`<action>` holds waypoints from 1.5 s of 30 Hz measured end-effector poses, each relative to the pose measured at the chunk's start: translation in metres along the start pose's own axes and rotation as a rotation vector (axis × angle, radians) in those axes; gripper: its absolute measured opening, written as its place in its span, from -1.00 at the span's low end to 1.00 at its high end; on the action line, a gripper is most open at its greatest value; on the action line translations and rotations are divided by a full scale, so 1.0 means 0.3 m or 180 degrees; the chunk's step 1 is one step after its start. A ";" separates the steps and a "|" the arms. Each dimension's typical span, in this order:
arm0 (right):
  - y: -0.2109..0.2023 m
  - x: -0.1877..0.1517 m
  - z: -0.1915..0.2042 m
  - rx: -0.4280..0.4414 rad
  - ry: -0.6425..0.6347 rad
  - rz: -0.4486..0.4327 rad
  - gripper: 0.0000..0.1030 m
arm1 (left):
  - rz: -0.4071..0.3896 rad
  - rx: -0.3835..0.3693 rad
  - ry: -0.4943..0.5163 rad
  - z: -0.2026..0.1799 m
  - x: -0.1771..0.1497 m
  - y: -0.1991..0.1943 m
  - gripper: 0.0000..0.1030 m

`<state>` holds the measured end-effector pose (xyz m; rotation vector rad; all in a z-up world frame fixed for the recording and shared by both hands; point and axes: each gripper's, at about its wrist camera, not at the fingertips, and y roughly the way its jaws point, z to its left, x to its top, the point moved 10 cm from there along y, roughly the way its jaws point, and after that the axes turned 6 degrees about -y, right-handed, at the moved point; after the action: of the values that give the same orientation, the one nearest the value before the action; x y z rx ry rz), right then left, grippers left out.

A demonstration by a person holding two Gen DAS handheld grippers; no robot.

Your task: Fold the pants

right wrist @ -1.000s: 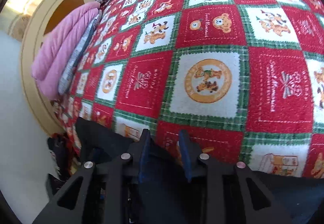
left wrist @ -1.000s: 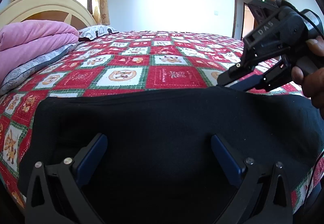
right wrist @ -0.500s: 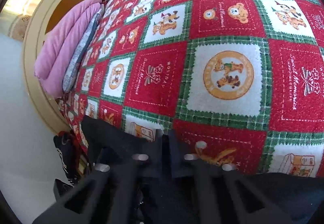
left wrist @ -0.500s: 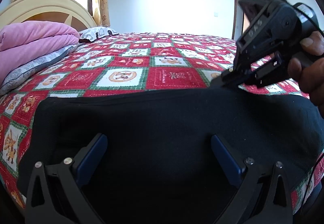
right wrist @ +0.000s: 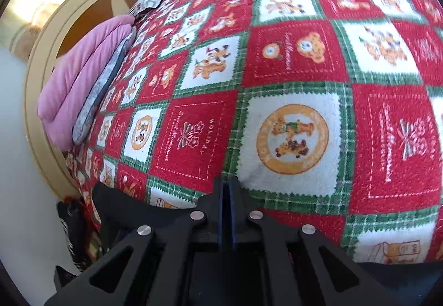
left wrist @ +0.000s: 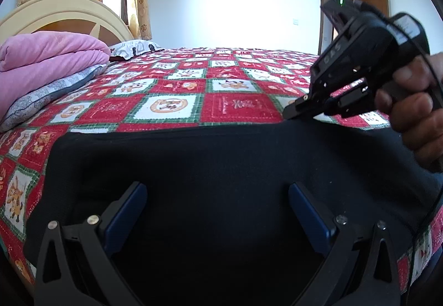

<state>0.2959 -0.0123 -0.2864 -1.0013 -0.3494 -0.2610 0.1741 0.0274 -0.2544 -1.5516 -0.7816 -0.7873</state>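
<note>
Black pants (left wrist: 221, 167) lie spread across the near side of a bed with a red, white and green quilt (left wrist: 235, 103). My left gripper (left wrist: 217, 189) hovers open over the middle of the pants, with its blue pads wide apart and nothing between them. A person's hand (left wrist: 415, 117) holds my right gripper (left wrist: 288, 113), whose tip sits at the far edge of the pants. In the right wrist view that gripper (right wrist: 227, 187) is shut, blue pads pressed together on the fabric edge. More of the pants (right wrist: 116, 200) shows to its left.
A folded pink blanket (left wrist: 41, 56) rests on a grey pillow (left wrist: 49, 92) by the cream headboard (left wrist: 63, 15) at the left. Dark items (right wrist: 74, 236) lie on the floor beside the bed. A brown door (left wrist: 332, 1) stands at the far right.
The right gripper's jaws have closed at the pants' far edge, and it has tipped and shifted slightly. The left gripper has stayed still and open.
</note>
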 end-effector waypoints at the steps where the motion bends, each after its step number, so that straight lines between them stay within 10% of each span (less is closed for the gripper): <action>1: -0.009 -0.001 0.013 0.0033 -0.0048 0.0021 -0.90 | 0.0002 0.0007 0.0003 0.000 0.001 -0.003 1.00; 5: -0.121 -0.005 0.004 -0.0016 -0.0132 -0.0160 -0.81 | 0.0028 0.0002 -0.0017 -0.014 0.008 -0.022 1.00; 8: -0.234 -0.043 -0.030 -0.0343 -0.0338 -0.0306 -0.37 | 0.0036 -0.0071 0.0054 -0.058 0.007 -0.036 1.00; 22: -0.392 -0.618 -0.253 -0.1359 -0.0989 -0.0097 -0.35 | 0.0129 -0.0111 0.0201 -0.111 -0.038 -0.046 1.00; 33: -0.462 -0.648 -0.273 -0.1374 -0.1024 -0.0301 -0.35 | 0.0173 -0.0289 0.0348 -0.179 -0.065 -0.057 1.00; 45: -1.359 -0.605 -0.954 -0.2431 0.0305 -0.1478 -0.35 | 0.0102 -0.0178 0.0321 -0.166 -0.067 -0.066 1.00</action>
<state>0.0264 -0.4575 -0.1850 -1.6434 -0.4011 -0.9070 0.1436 -0.0211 -0.2550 -1.5580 -0.6643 -0.8633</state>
